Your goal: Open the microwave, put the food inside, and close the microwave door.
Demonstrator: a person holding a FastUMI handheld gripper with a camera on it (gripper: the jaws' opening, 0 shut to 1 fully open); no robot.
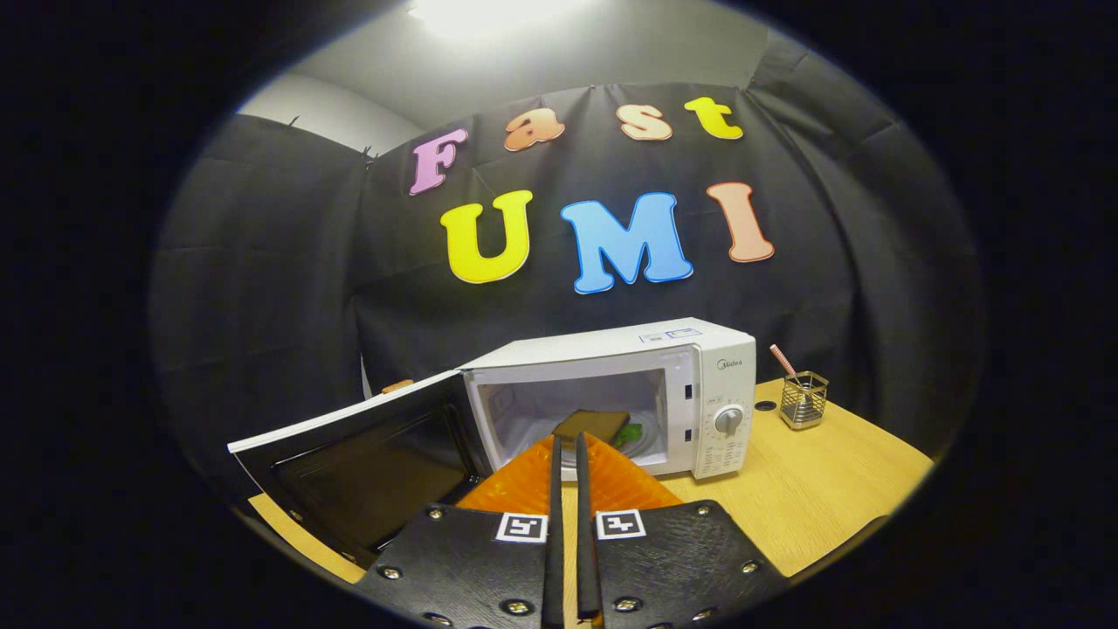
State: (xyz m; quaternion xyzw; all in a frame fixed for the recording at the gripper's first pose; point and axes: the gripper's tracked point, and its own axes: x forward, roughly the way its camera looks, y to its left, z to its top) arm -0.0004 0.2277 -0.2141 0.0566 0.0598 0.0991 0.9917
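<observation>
White boxy microwave (699, 384) sits on the light wooden worktop (812, 498), its dark-windowed door (367, 463) swung wide open toward the left. Inside the cavity: dark brown slab of food (592, 425) with a green leafy bit beside it, resting on a pale plate (648, 441). Claw (568, 445) fingers nearly together, thin gap between them, gripping nothing; tips just in front of the cavity opening, pointing at the food. Right of the microwave, well apart: small wire-mesh metal cup (803, 400) holding a pink striped straw (783, 359) leaning left.
</observation>
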